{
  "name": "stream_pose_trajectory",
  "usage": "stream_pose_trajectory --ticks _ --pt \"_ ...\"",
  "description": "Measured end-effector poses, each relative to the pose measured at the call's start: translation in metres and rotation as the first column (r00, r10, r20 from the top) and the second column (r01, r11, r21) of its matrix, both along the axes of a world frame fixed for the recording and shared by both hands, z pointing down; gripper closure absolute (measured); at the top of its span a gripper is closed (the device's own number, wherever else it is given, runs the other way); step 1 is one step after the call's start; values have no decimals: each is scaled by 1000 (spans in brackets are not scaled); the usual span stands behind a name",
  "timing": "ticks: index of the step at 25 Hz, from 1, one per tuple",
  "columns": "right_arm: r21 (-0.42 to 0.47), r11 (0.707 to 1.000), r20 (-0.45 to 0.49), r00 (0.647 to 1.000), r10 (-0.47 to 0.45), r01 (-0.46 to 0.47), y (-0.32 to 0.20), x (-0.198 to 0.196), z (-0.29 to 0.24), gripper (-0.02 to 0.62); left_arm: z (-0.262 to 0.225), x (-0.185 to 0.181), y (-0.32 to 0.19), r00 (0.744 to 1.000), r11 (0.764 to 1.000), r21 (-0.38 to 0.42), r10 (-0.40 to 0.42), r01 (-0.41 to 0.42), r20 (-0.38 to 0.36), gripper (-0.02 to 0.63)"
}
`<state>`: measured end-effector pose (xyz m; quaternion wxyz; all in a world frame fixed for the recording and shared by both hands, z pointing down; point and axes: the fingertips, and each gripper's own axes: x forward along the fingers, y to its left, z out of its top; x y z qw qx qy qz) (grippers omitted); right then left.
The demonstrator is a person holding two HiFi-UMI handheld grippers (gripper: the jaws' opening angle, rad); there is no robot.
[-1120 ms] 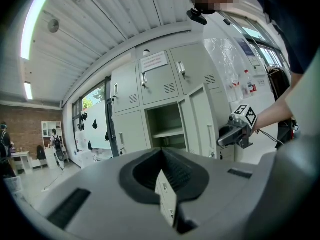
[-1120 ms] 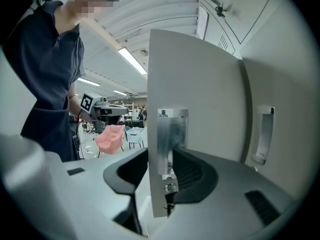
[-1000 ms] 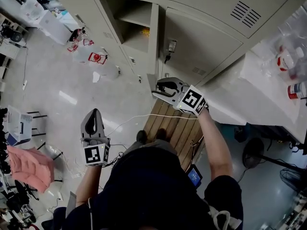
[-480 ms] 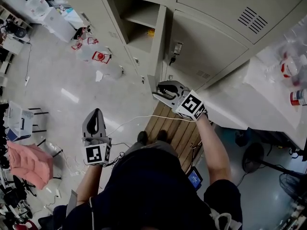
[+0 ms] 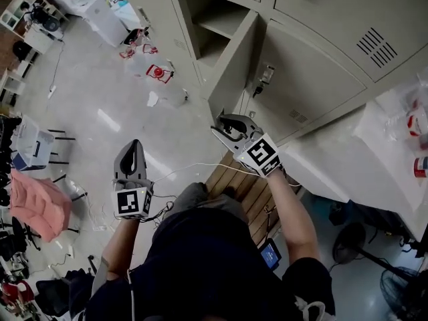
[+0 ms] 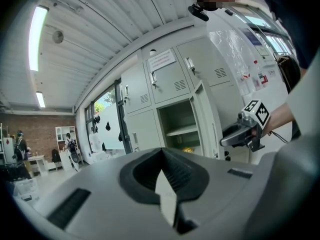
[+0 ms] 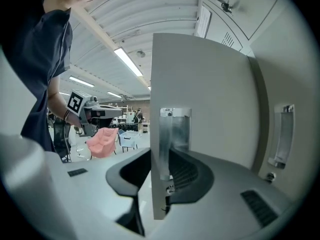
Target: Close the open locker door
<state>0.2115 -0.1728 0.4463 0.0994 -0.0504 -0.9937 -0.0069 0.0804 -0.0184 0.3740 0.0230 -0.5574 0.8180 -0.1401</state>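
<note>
Two grippers (image 5: 132,147) (image 5: 217,130), one door (image 5: 234,72) (open)

I'm in a shared lab or workshop hall. A bank of grey metal lockers (image 5: 321,79) lines the wall above a polished pale floor (image 5: 87,119). Long tube lights (image 6: 37,29) hang under a ribbed metal ceiling (image 6: 100,24). There's a red brick wall (image 6: 30,126) and a white desk (image 5: 348,159) carrying plastic bottles.

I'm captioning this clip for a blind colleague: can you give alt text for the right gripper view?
The right claw grips the edge of the open grey locker door, by its metal latch plate. Behind, at left, the person's arm holds the left claw, a pink chair beyond.
</note>
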Motion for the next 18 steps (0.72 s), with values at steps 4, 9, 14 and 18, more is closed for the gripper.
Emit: stream_pose_trajectory --ticks 4,9,14,18 --pt "10 1000 -18 1000 13 -13 3 -13 0 486 3 -9 -1 1000 1000 9 -6 6 -6 604" --pt "32 999 -15 999 39 -39 3 -29 -2 486 13 -28 -9 1000 1000 18 17 -17 -8 604" --pt "39 993 20 994 112 -112 5 -53 -4 486 32 -69 -14 997 996 30 80 -80 -9 604" --pt "61 973 82 972 219 -224 1 -82 -11 486 44 -112 -28 975 973 57 222 -222 3 604"
